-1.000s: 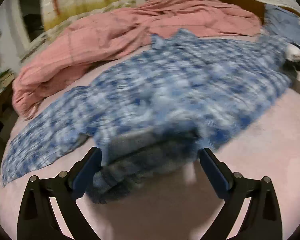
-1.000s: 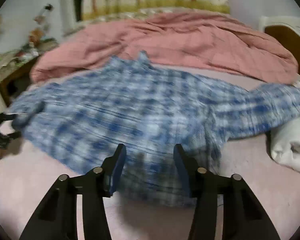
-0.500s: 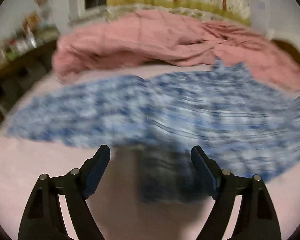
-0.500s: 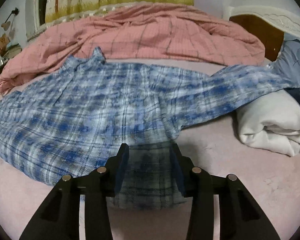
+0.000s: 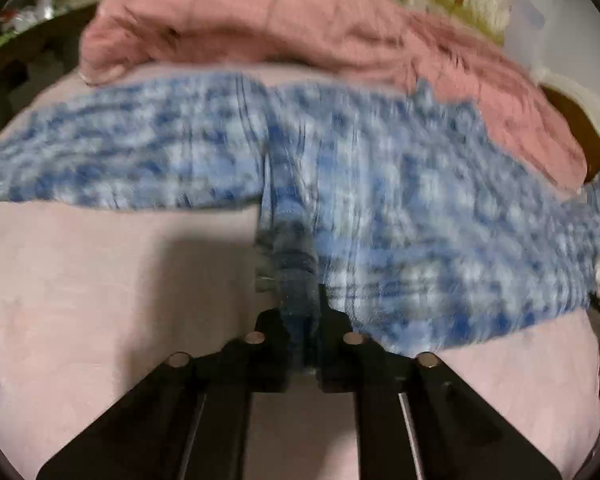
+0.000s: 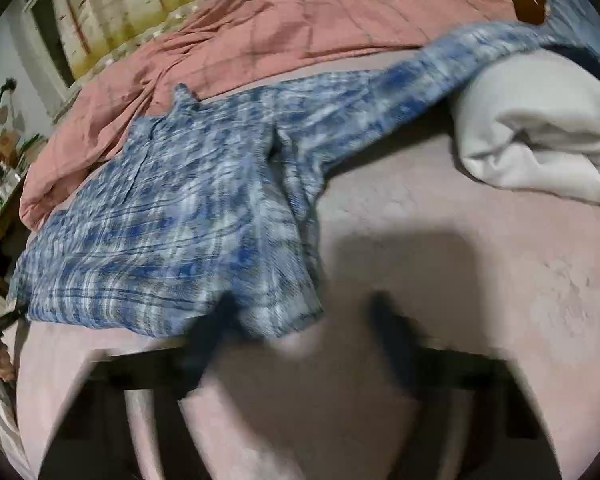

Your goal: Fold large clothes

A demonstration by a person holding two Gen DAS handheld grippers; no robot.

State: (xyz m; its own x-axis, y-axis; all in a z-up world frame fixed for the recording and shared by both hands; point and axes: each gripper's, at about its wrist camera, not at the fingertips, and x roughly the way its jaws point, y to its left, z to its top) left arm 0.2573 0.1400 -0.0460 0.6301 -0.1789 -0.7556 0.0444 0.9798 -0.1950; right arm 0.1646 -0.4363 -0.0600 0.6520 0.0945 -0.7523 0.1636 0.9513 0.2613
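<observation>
Two grippers meet the shirt hem on the bed. Left gripper has just closed, pinching its corner. Right gripper is blurred, narrowing around the other corner; grip unclear. Shirt stretches toward twelve o'clock.

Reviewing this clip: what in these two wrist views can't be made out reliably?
- Right gripper, right wrist view: motion blur smears the fingers; whether they pinch the plaid shirt hem is unclear.
- Shirt's check pattern, left wrist view: blurred.
- Right sleeve end, right wrist view: hidden behind the white bundle.
- Left gripper, left wrist view: shut on a bunched fold; how many layers cannot be told.
- Shelf clutter: too small, cut by the frame edge.
</observation>
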